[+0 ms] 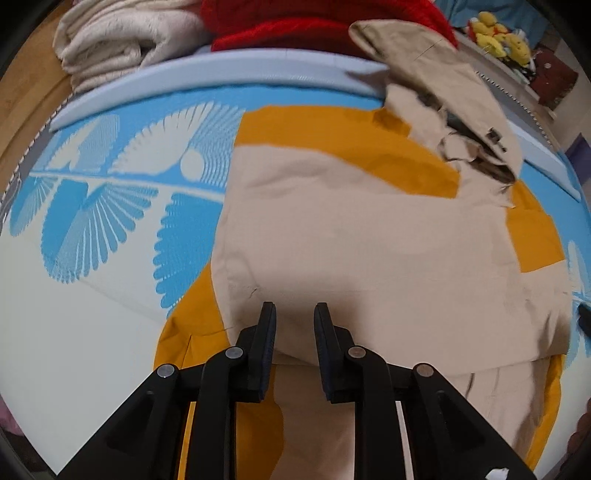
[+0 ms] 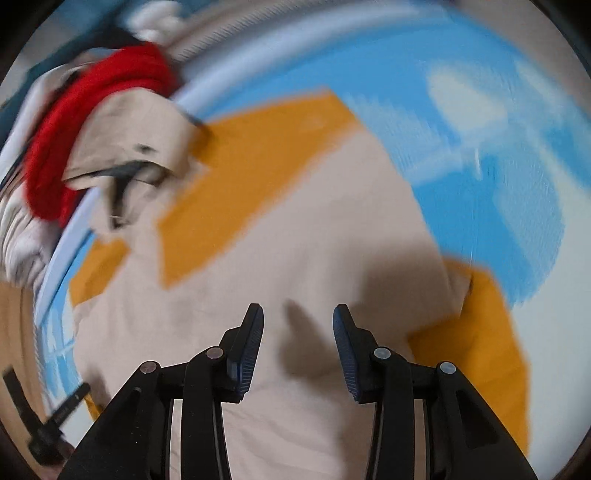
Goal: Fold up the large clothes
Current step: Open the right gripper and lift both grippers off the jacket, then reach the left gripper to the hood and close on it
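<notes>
A beige and mustard-yellow jacket (image 1: 351, 236) lies spread on the blue and white patterned mat (image 1: 92, 206), its body folded into a rough rectangle with yellow panels showing along the far edge and at both near corners. From my left wrist camera, the jacket's hood (image 1: 443, 92) sits at the garment's far right end, rumpled and partly raised, reaching the pale blue raised border (image 1: 207, 79) of the mat. My left gripper (image 1: 294, 314) hangs above the near part of the jacket, fingers slightly apart with nothing between them and only bare beige cloth showing in the gap. Beyond the jacket, past the mat's border, I can see a red knitted garment (image 1: 295, 22) and, to its left, a folded cream blanket (image 1: 118, 40); some yellow soft toys (image 1: 498, 33) lie further off to the right of the hood.

My right wrist camera is heavily motion-blurred. There the right gripper (image 2: 298, 317) is also over the jacket's beige middle, its fingers standing wider apart and empty, casting a shadow on the cloth beneath. The jacket appears to fill most of this view, with the hood at far left next to the red garment, though finer detail is lost in the blur.
</notes>
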`<control>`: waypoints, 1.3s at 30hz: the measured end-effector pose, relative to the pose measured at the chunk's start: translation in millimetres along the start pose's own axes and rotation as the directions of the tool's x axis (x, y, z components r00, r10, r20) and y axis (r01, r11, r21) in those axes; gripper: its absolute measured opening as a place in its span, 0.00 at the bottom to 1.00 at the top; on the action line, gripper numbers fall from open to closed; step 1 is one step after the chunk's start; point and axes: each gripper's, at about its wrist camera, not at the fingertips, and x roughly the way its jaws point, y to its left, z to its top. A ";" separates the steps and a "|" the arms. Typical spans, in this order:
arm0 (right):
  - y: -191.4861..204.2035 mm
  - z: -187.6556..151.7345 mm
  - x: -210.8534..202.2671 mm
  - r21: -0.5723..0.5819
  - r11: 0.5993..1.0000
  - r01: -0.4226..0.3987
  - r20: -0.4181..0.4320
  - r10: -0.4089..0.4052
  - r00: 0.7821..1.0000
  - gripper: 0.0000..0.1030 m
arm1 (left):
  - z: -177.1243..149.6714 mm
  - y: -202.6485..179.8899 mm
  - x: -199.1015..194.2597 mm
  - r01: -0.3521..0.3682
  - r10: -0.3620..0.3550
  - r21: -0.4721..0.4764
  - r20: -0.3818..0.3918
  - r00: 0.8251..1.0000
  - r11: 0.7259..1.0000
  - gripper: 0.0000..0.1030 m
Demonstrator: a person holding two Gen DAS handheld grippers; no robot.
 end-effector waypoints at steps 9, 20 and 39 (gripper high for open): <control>58.4 -6.1 -83.3 -0.302 0.950 0.084 0.276 0.003 0.961 0.40 | 5.6 -20.3 -32.5 -0.004 0.001 0.033 0.079 0.997 0.999 0.19; 56.6 -15.3 -113.2 -0.355 0.930 0.096 0.311 0.020 0.950 0.40 | 3.1 -39.9 -52.7 -0.008 0.000 0.058 0.138 0.990 0.998 0.19; 54.6 -25.8 -134.6 -0.331 0.940 0.080 0.348 0.043 0.936 0.17 | -12.2 -43.7 -86.3 -0.014 0.001 0.060 0.219 0.976 0.998 0.26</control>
